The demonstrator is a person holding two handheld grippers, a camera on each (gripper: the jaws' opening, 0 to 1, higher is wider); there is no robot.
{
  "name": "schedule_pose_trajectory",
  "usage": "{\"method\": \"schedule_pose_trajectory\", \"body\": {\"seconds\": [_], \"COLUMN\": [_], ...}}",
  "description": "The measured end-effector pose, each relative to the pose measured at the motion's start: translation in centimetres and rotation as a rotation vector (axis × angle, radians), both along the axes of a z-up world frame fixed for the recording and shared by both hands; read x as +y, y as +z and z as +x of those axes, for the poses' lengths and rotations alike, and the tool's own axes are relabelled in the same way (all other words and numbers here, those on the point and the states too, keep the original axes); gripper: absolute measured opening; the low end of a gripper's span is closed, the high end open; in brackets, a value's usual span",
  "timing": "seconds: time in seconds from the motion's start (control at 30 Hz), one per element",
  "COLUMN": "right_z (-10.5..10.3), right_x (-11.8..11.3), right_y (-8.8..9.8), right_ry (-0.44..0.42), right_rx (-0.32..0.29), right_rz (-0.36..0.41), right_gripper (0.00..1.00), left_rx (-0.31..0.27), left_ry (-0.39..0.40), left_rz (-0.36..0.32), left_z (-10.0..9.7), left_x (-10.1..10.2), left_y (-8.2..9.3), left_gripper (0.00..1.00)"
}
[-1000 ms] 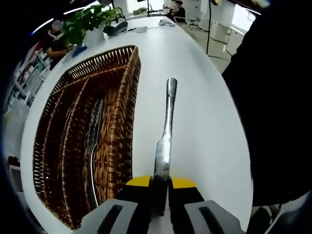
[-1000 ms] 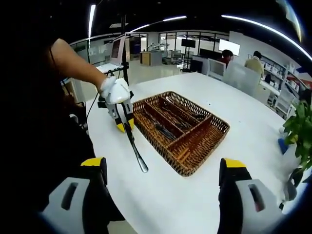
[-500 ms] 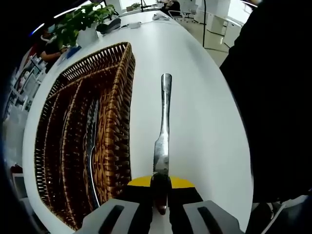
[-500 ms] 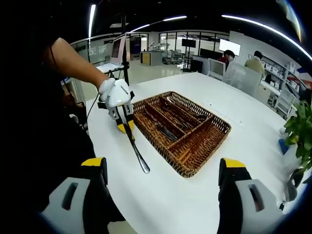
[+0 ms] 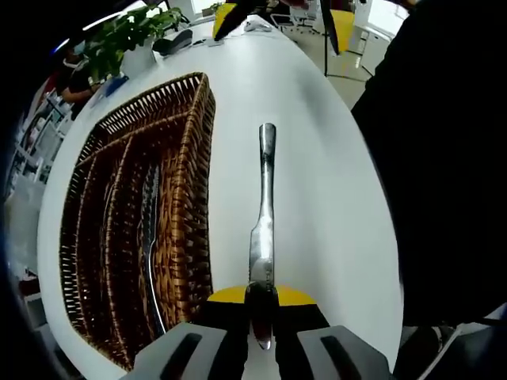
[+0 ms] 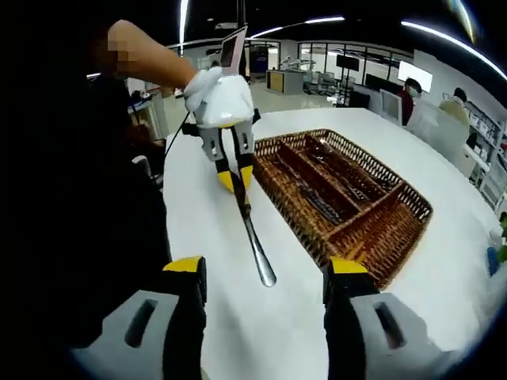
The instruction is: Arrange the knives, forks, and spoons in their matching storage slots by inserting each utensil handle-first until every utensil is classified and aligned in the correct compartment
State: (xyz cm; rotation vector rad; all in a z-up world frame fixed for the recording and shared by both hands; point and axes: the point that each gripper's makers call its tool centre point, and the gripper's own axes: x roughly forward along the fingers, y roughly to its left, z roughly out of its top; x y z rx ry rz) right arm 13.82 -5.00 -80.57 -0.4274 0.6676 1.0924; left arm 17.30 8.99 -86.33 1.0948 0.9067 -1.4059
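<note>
- Wicker tray (image 5: 198, 158): brown woven basket split into long compartments, lying on the white table (image 5: 317, 158). In the left gripper view its far side runs off toward the dark edge, so the outer slots are hard to read.
- Tray contents: dark, slim utensils (image 5: 148, 237) lie lengthwise in one slot in the left gripper view; their type cannot be told. In the right gripper view, similar dark pieces (image 6: 321, 204) sit in the middle slots, too small to sort into knives, forks or spoons.
- Knife (image 5: 262, 222): silver table knife, held out over the table just beside the tray's near long wall, roughly parallel to it and outside every compartment. Its handle end points away from the tool holding it. Whether it touches the tabletop cannot be told.
- Left gripper (image 5: 261, 305): yellow-tipped jaws closed tight on the knife's blade end, blade tip tucked between them. In the right gripper view the same tool (image 6: 234, 176) is carried by a white-gloved hand (image 6: 220, 95), with the knife (image 6: 255, 237) slanting down from it.
- Right gripper (image 6: 265, 277): yellow-tipped jaws set wide apart, nothing between them, above the table near the knife's handle end; it touches nothing visible.
- Person: a dark garment blocks the right side of the left gripper view.
- Potted plant (image 5: 131, 36): green leaves beyond the tray's far end, partly cut off.
</note>
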Motion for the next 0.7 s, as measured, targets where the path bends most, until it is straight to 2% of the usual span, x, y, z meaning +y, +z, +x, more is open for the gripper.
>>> {"method": "schedule_pose_trajectory", "body": {"seconds": [0.1,0.23,0.4,0.6,0.7], "right_z": [0.4,1.2,1.4,2.3,2.1], "right_x": [1.6,3.2,4.5,5.8,6.3], "right_y": [-1.9,-3.8,-4.9,-5.7,-6.3], "right_ry": [0.022,0.028,0.075,0.134,0.196], "right_rx": [0.014,0.049,0.036,0.005,0.001], "right_rz": [-0.006,-0.004,-0.027,-0.064,-0.090], "right_gripper": [0.52,0.42,0.38,0.27,0.23], "left_rx": [-0.001,-0.005,-0.017,-0.035,-0.036], "left_ry": [-0.004,-0.010,-0.014,-0.032,-0.033], "left_rz": [0.007,0.010,0.005,0.012,0.005], "left_z": [-0.1,-0.2,0.1,0.0,-0.1], "left_x": [0.1,0.2,0.1,0.2,0.1], "left_y": [0.2,0.4,0.7,0.8,1.0], "left_gripper": [0.09,0.09,0.09,0.09,0.09]}}
